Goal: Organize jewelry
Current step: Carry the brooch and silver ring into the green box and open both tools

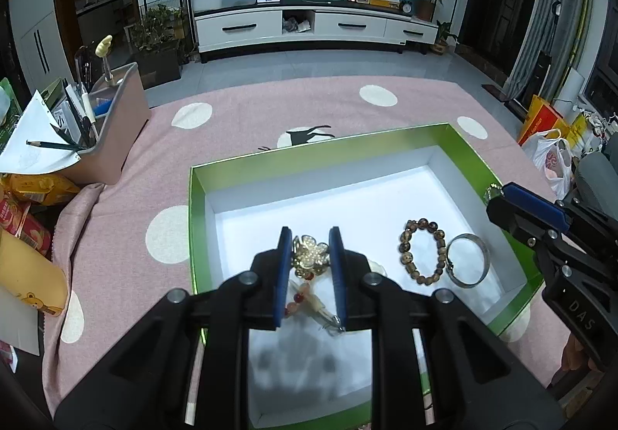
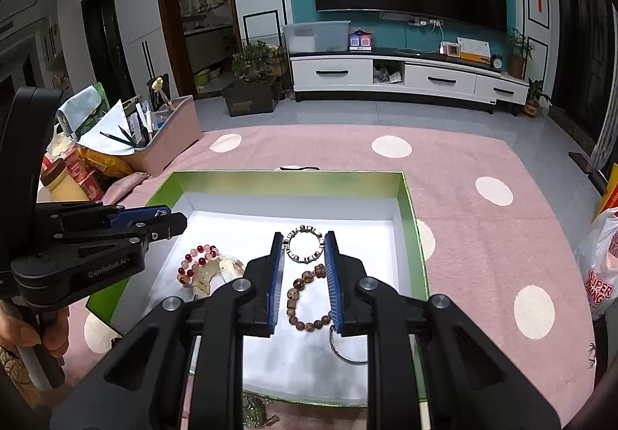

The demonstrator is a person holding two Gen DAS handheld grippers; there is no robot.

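- My left gripper (image 1: 311, 237) is clamped on a gold flower brooch (image 1: 309, 256); it sits pinched between the blue pads, above the box floor.
- My right gripper (image 2: 304, 240) is clamped on a black-and-white bracelet (image 2: 304, 245); the ring spans the gap between the pads at the tips.
- Both grippers hang over the green box (image 1: 309, 159) with the white floor, on the pink dotted cloth (image 1: 270, 109).
- In the box, under my left gripper: a red and pink bead bracelet (image 2: 197, 260) lying against a pale star-shaped piece (image 2: 210, 275).
- Right half of the box: a brown bead bracelet (image 1: 423, 251) flat on the floor, a silver bangle (image 1: 468, 260) touching its right side.
- From the right wrist view the brown bracelet lies under my right gripper, and the bangle is mostly hidden behind the right finger.
- A hand (image 2: 23, 333) grips the left tool's handle at the picture's left edge.
- Pen holder (image 1: 104, 128) with pencils and snack packs sit off the box's far left corner, well apart from it.
- Something gold lies on the cloth just outside the box's near wall (image 2: 255, 410); too hidden to identify.
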